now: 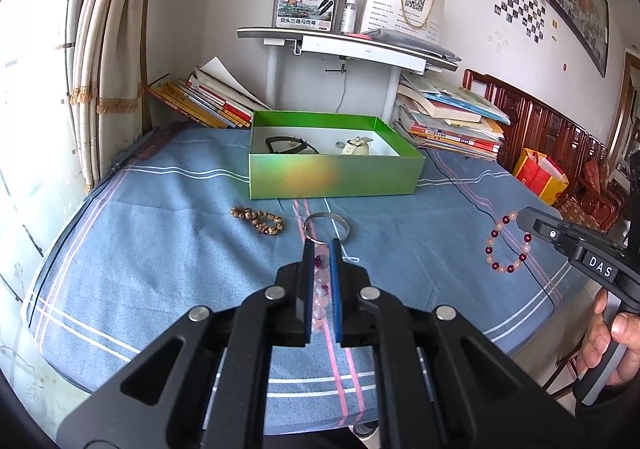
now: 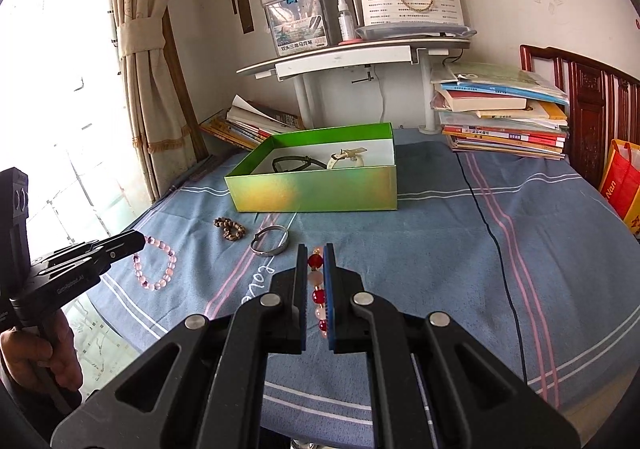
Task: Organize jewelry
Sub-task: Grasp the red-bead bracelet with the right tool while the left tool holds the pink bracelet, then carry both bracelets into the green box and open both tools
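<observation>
- Gripping a pink-and-purple bead bracelet [image 2: 154, 267] in left gripper [image 1: 322, 249], a red-and-pink bead bracelet [image 1: 508, 245] in right gripper [image 2: 316, 255]; both dangling above the blue cloth [image 2: 420, 249].
- Likely light, limp, slippery; pinching across beads seems safest.
- Heading for the green box [image 2: 316, 189], judging by the task.

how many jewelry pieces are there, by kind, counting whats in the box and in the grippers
Beaded bracelets: 3 – pink and purple bracelet in the left gripper, red and pink bracelet in the right gripper, brown bracelet on the cloth
Silver bangle: 1
Watches in the green box: 2 – dark watch, cream watch
Total: 6
</observation>
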Tool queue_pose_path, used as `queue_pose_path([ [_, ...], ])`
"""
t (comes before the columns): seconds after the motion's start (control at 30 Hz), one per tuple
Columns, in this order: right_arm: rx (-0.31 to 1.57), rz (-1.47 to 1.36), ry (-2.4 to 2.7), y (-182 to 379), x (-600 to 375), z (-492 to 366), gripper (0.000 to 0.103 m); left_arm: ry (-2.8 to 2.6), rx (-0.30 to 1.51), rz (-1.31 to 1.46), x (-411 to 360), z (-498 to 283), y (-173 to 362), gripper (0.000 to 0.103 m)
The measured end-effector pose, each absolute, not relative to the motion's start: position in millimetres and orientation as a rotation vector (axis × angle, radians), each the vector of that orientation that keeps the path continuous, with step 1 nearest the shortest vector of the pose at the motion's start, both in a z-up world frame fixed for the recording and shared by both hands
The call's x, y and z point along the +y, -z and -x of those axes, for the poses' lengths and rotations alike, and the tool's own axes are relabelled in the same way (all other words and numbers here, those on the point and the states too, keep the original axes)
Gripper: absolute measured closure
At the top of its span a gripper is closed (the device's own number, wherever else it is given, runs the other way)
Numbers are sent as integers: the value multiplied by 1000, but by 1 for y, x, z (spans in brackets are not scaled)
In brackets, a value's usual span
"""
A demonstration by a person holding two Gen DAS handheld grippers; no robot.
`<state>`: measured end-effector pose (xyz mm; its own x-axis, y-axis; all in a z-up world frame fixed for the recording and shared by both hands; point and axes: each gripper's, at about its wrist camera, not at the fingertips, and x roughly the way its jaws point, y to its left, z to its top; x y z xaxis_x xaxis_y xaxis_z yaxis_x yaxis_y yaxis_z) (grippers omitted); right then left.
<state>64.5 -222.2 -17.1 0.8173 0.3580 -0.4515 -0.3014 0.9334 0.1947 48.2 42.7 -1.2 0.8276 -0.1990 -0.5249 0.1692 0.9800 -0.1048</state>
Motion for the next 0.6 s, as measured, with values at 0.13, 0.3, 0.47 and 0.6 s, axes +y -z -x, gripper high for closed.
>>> queue_pose_path([
  [0.13,504,-115,-352,18,-223,-64,96,192,566,52,42,-47,2,95],
  [0.3,511,-115,-351,20,-223,-64,96,188,575,53,44,-48,5,95],
  [0.47,517,-114,-355,22,-222,-66,96,191,581,49,43,-51,7,95],
  [0.6,527,-114,-354,25,-221,-72,96,193,585,49,42,-53,8,95],
])
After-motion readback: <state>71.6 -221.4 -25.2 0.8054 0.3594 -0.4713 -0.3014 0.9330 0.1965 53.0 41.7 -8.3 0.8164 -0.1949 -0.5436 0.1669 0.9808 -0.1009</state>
